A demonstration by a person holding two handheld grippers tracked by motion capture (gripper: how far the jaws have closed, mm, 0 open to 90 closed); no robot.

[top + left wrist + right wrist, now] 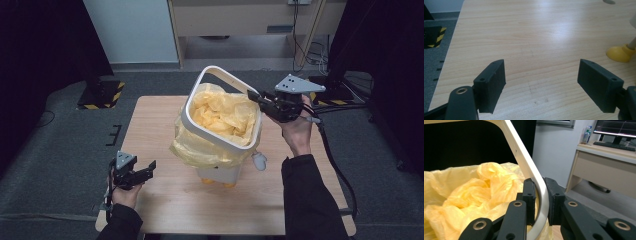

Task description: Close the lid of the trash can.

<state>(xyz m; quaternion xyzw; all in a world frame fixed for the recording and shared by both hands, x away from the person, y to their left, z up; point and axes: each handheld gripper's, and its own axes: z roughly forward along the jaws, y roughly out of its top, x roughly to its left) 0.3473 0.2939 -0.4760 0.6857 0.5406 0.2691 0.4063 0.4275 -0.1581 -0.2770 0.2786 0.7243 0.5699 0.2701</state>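
Observation:
A small white bin (220, 175) with yellow feet stands mid-table, lined with a yellow plastic bag (220, 117). A white rectangular rim ring (200, 89) is tilted up over the bag, its right side raised. My right gripper (256, 96) is shut on that ring's right edge; in the right gripper view the ring (529, 167) passes between the pads (529, 195), with the bag (471, 192) behind. My left gripper (149, 168) hovers open near the table's front left; in the left gripper view its jaws (541, 85) stand wide apart over bare wood, a yellow foot (619, 53) at the right.
The wooden table (160, 205) has open room left and in front of the bin. A small white piece (259, 161) hangs at the bin's right side. Yellow-black striped stand bases (102, 95) sit on the grey floor beyond the table, a desk farther back.

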